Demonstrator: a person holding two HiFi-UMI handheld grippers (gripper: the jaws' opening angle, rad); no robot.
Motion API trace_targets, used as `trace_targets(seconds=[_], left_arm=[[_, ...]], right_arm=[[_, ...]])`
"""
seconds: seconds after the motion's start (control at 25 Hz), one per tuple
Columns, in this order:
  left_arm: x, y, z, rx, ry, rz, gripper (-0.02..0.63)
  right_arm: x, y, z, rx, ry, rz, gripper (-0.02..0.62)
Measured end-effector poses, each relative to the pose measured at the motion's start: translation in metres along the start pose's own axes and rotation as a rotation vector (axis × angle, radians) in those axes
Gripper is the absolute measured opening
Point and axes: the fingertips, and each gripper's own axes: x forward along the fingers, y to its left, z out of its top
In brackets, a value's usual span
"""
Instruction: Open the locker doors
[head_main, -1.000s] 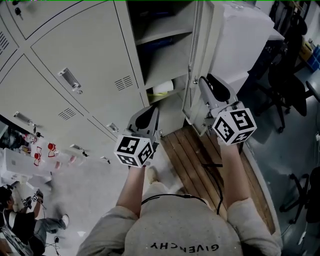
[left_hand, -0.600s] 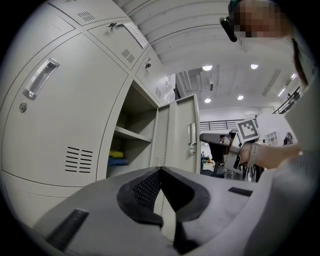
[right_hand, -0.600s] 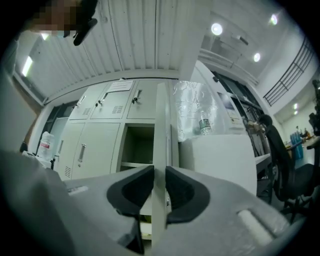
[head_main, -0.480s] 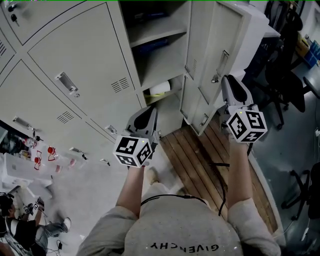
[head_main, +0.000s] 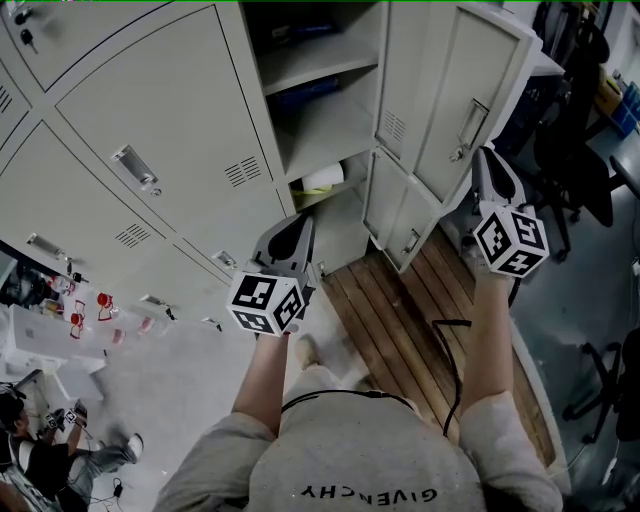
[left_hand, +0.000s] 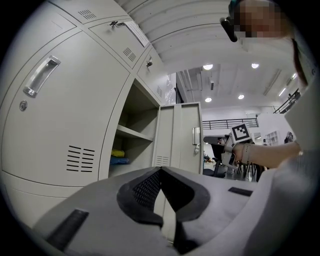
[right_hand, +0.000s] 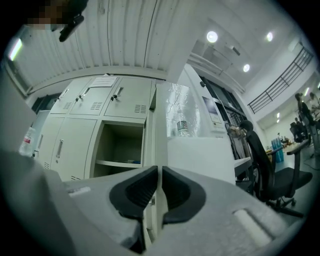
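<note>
The grey locker bank (head_main: 150, 110) has one open compartment (head_main: 320, 120) with a shelf and a pale roll (head_main: 325, 178) inside. Its door (head_main: 450, 90) stands swung out to the right, handle (head_main: 465, 130) facing me. My right gripper (head_main: 487, 158) sits just off that door's free edge. Seen edge-on, the door (right_hand: 157, 120) lines up beyond the right gripper (right_hand: 159, 170), whose jaws have just been closing to a thin slit with nothing between them. My left gripper (head_main: 295, 228) hovers low before the lockers; the left gripper (left_hand: 161, 170) is shut and empty.
Closed doors with handles (head_main: 135, 165) fill the left. A lower door (head_main: 400, 215) stands ajar under the open one. A wooden pallet (head_main: 400, 320) with a cable lies below. Office chairs (head_main: 575, 170) stand right. A white box (right_hand: 200, 155) sits behind the door.
The right gripper has swept to the right and the upper door has swung further open beside it. The left gripper has stayed where it was.
</note>
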Motion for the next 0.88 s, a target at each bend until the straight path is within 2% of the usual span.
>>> trace_targets(seconds=[0.28,0.44,0.6,0.88], left_arm=[[-0.002,0.008,0.000,-0.002,0.000,0.016,-0.002],[-0.003,0.011,0.001,-0.002,-0.002,0.025,-0.002],[-0.003,0.014,0.001,0.000,-0.002,0.034,-0.002],[-0.011,0.026,0.002,0.025,-0.003,0.067,-0.002]], right_arm=[[0.003,-0.008,0.001,0.004,-0.012,-0.039,0.029],[-0.005,-0.006,0.013,-0.054,-0.078,-0.076,0.048],[-0.009,0.011,0.015,-0.102,-0.098,-0.040,0.048],[-0.016,0.038,-0.013,-0.071,-0.043,0.049,0.019]])
